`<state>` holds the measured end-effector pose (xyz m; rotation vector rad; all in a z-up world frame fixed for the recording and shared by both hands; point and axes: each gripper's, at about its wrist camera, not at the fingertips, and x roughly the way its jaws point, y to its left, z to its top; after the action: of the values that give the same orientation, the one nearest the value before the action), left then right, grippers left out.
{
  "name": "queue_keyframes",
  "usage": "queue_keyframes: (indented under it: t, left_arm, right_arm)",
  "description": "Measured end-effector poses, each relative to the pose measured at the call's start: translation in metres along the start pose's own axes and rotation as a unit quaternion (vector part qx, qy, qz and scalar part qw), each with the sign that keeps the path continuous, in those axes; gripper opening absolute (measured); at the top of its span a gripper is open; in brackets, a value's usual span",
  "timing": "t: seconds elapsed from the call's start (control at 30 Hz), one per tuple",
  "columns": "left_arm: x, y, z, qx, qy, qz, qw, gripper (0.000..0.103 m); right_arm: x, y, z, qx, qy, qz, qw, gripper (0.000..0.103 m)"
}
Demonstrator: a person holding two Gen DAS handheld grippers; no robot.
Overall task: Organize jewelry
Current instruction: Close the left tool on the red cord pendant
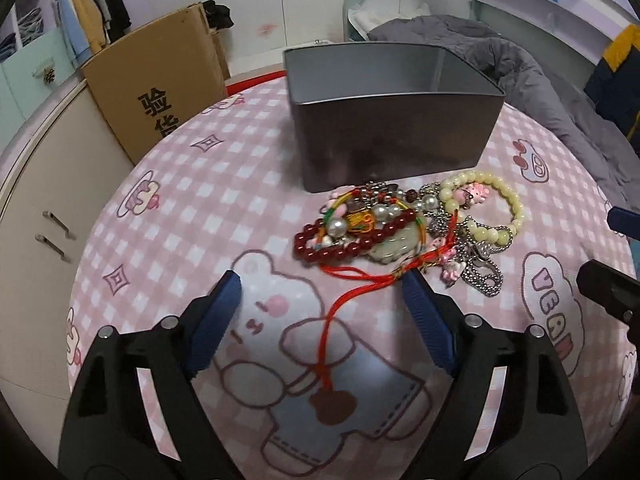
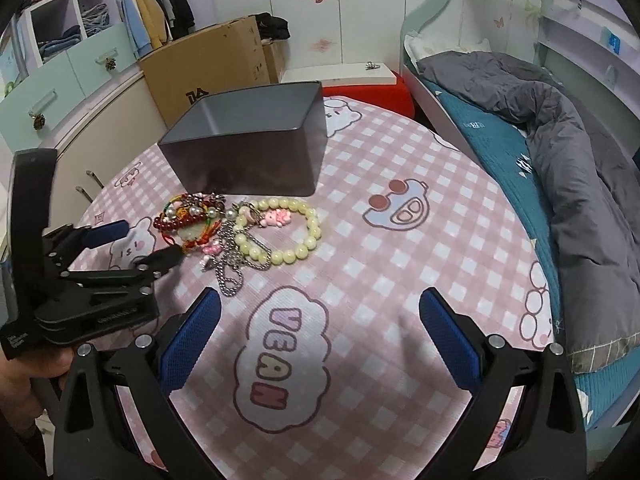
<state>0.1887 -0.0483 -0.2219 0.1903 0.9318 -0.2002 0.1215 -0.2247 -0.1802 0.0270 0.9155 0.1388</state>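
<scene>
Your left gripper (image 1: pixel 320 292) has its fingers apart, just by the jewelry pile (image 1: pixel 404 232) on the table in front of the tin box (image 1: pixel 394 142). Pinch one piece only, like the red cord (image 1: pixel 340 304), and lift slowly so nothing tangles. Your right gripper (image 2: pixel 320 312) is spread wide too.

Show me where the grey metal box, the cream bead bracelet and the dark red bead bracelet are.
grey metal box (image 1: pixel 394 142), left wrist view, front wall.
cream bead bracelet (image 2: pixel 313 229), right wrist view, beads on its right side.
dark red bead bracelet (image 1: pixel 320 254), left wrist view, lower beads.

bed (image 2: pixel 560 168) right | cardboard box (image 1: pixel 160 88) left | butterfly-stickered wall (image 2: pixel 352 8)
</scene>
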Motion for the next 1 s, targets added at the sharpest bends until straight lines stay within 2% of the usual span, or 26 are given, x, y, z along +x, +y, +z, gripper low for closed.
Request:
queue_keyframes:
  t: [0.07, 0.2, 0.23, 0.27, 0.3, 0.33, 0.37, 0.43, 0.53, 0.77, 1.0]
  left_arm:
    - [0.006, -0.004, 0.002, 0.002, 0.006, 0.000, 1.0000, 0.082]
    - [0.009, -0.006, 0.003, -0.007, -0.005, -0.012, 0.9999, 0.082]
    - [0.010, -0.005, 0.003, -0.009, -0.006, -0.014, 0.9998, 0.078]
    - [0.009, -0.005, 0.003, -0.010, -0.009, -0.038, 0.9992, 0.061]
    - [0.008, -0.005, 0.004, -0.009, -0.014, -0.042, 0.9990, 0.053]
    - [0.007, -0.006, 0.005, -0.005, -0.017, -0.046, 0.9988, 0.031]
    - [0.006, -0.008, 0.005, -0.001, -0.018, -0.055, 0.9983, 0.018]
    - [0.006, -0.007, 0.006, -0.007, -0.017, -0.077, 0.9969, 0.008]
    - [0.002, 0.000, 0.002, -0.030, -0.017, -0.109, 0.9934, 0.006]
    - [-0.028, 0.015, -0.010, -0.042, -0.029, -0.128, 0.9905, 0.006]
    - [-0.070, 0.029, -0.019, -0.043, -0.053, -0.130, 0.9892, 0.006]
  right_arm:
    - [0.001, 0.001, 0.000, 0.001, 0.000, 0.002, 1.000, 0.096]
    - [0.003, 0.002, 0.001, 0.001, 0.003, 0.007, 1.000, 0.096]
    - [0.003, 0.002, 0.001, 0.001, 0.004, 0.007, 1.000, 0.096]
    - [0.004, 0.001, 0.001, 0.002, 0.004, 0.009, 1.000, 0.096]
    - [0.004, 0.001, 0.002, 0.002, 0.004, 0.009, 1.000, 0.096]
    - [0.005, 0.001, 0.001, 0.002, 0.004, 0.009, 1.000, 0.096]
    - [0.005, 0.001, 0.002, 0.004, 0.004, 0.010, 1.000, 0.096]
    - [0.006, -0.001, 0.002, 0.007, 0.005, 0.011, 1.000, 0.096]
    - [0.004, -0.003, 0.003, 0.008, 0.003, 0.010, 1.000, 0.096]
    - [0.002, -0.005, 0.003, 0.011, 0.004, 0.009, 1.000, 0.096]
    - [0.003, 0.014, 0.007, -0.010, 0.004, 0.033, 0.999, 0.096]
